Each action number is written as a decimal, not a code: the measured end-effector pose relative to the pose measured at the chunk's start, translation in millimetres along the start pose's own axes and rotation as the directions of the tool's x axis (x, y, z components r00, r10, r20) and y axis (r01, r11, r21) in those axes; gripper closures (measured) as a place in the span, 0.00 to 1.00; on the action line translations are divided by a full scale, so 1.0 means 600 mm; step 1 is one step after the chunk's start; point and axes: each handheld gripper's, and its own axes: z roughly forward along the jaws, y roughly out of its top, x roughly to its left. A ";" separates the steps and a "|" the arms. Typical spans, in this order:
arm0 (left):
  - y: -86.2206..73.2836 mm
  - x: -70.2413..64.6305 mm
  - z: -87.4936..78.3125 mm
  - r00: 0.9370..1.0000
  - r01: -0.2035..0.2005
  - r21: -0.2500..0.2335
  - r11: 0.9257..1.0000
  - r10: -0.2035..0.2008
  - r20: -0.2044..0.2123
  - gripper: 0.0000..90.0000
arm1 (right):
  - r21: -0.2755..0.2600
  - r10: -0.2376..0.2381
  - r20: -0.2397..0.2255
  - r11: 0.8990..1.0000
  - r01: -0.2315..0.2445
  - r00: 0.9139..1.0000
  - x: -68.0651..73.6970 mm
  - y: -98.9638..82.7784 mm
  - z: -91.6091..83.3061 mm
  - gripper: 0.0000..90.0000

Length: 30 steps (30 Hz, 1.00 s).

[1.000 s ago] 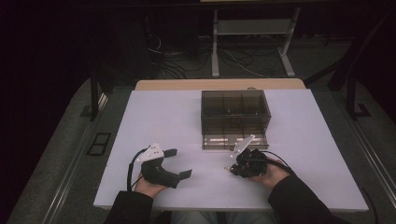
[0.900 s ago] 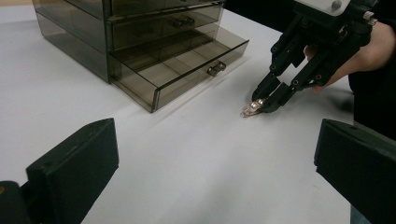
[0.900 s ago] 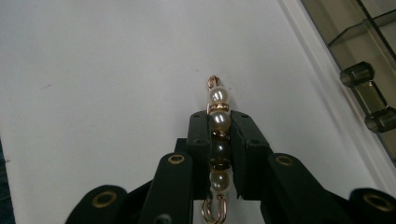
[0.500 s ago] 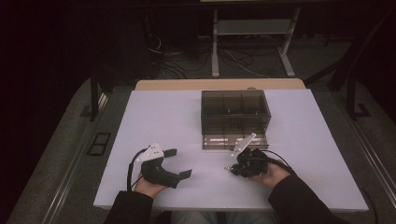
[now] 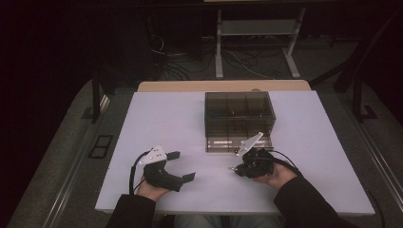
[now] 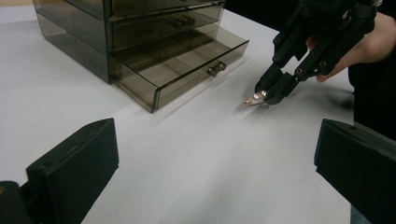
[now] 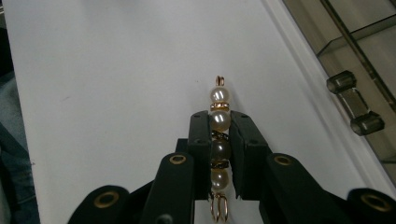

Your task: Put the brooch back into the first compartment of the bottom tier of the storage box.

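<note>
A short string of pearl beads with gold rings [image 7: 219, 95] is pinched lengthwise between the jaws of my right gripper [image 7: 219, 122], its tip sticking out just above the white table [image 5: 157, 118]. The left gripper view also shows the pearl piece [image 6: 254, 98] poking from that right gripper [image 6: 273, 91], a little in front of the open bottom drawer [image 6: 187, 65]. The smoky clear drawer cabinet [image 5: 239, 116] stands mid-table. My left gripper [image 5: 183, 165] rests at the front left, open, with nothing between its jaws.
The pulled-out drawer [image 5: 237, 144] has a small clear handle [image 7: 355, 102] and dividers inside. Bare table lies between the two grippers and to the left of the cabinet. Dark floor with cables and a metal stand [image 5: 256, 28] lies beyond the table's far edge.
</note>
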 end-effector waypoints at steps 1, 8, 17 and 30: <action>0.000 0.000 0.000 1.000 -0.001 0.000 1.000 0.001 0.001 0.00 | -0.001 0.002 0.001 1.000 -0.002 1.000 0.000 0.001 -0.001 0.87; 0.000 0.000 0.000 1.000 0.000 0.000 1.000 0.000 0.000 0.00 | -0.014 0.002 0.005 1.000 -0.002 1.000 -0.004 0.010 -0.013 0.87; 0.000 0.000 0.000 1.000 -0.001 0.000 1.000 0.001 0.001 0.00 | -0.029 -0.004 0.009 1.000 0.005 1.000 -0.008 0.021 -0.025 0.87; 0.000 0.001 0.000 1.000 -0.004 -0.002 1.000 0.004 0.001 0.00 | -0.055 -0.005 0.015 0.998 0.006 1.000 -0.018 0.039 -0.043 0.87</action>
